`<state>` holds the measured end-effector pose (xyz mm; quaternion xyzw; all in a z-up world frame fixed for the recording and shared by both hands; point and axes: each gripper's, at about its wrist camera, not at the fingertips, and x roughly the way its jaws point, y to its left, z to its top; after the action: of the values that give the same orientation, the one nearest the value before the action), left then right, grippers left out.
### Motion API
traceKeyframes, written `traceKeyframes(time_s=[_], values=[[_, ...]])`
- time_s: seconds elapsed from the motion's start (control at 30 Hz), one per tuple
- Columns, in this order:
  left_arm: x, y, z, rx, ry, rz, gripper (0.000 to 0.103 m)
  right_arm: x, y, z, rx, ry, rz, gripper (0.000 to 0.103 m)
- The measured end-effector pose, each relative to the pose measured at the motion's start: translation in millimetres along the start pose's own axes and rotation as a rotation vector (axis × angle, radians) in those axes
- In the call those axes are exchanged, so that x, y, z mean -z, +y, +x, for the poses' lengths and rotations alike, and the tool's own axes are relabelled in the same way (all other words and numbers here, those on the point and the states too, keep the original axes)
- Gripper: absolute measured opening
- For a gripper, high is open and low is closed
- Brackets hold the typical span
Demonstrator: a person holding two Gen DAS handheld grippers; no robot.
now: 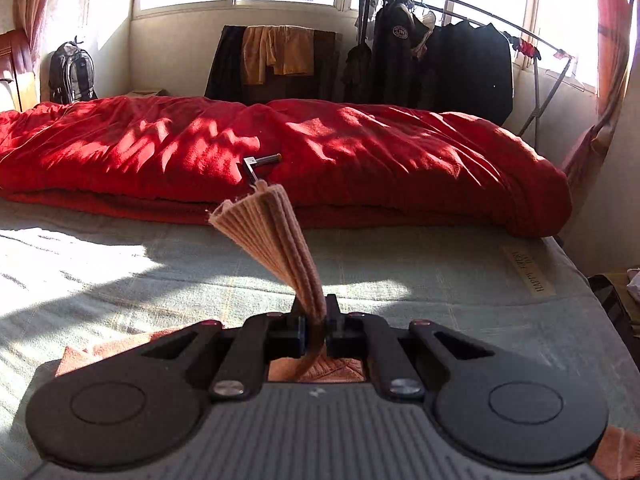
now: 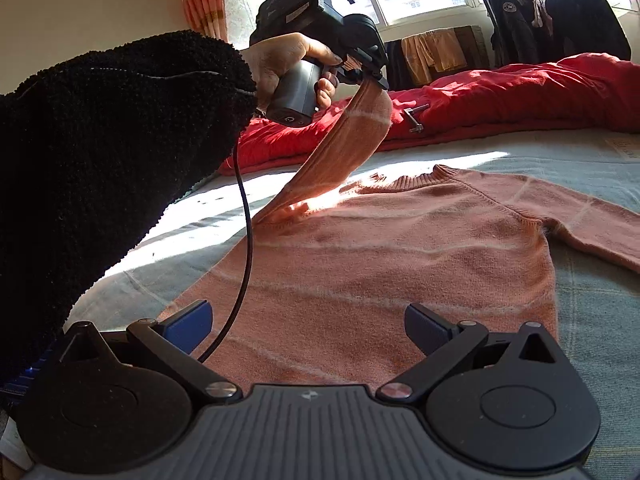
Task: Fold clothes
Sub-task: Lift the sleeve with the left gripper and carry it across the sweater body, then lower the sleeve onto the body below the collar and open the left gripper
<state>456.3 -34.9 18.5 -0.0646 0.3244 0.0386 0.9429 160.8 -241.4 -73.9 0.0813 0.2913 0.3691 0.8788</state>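
A salmon-pink knit sweater (image 2: pixel 360 264) lies flat on the bed, neck toward the window, one sleeve stretched out to the right. Its other sleeve (image 2: pixel 340 152) is lifted off the bed. My left gripper (image 1: pixel 316 320) is shut on that sleeve, and the ribbed cuff (image 1: pixel 260 220) sticks up past the fingers. In the right wrist view the left gripper (image 2: pixel 376 76) hangs above the sweater's left shoulder, held by a hand in a black fleece sleeve (image 2: pixel 112 168). My right gripper (image 2: pixel 308 328) stands open just above the sweater's hem, with nothing between its blue pads (image 2: pixel 192 320).
A rumpled red duvet (image 1: pixel 280 152) lies across the far side of the bed, with a small metal tool (image 1: pixel 256 164) on it. The pale green bedsheet (image 1: pixel 440 292) surrounds the sweater. A clothes rack with dark jackets (image 1: pixel 440 64) and a backpack (image 1: pixel 72 72) stand by the window.
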Motion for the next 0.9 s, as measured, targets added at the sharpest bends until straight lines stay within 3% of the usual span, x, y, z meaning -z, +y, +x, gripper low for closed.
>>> traceKeyframes(time_s=[0.6,0.9], values=[[36.0,-36.8,46.8,0.025,0.118,0.054,0.008,8.9,-31.4,1.7,0.021,0.011,0.084,0.103],[43.0,-46.6,45.4,0.066,0.143,0.072,0.020,7.4,-34.3,1.2,0.025,0.004,0.098,0.103]])
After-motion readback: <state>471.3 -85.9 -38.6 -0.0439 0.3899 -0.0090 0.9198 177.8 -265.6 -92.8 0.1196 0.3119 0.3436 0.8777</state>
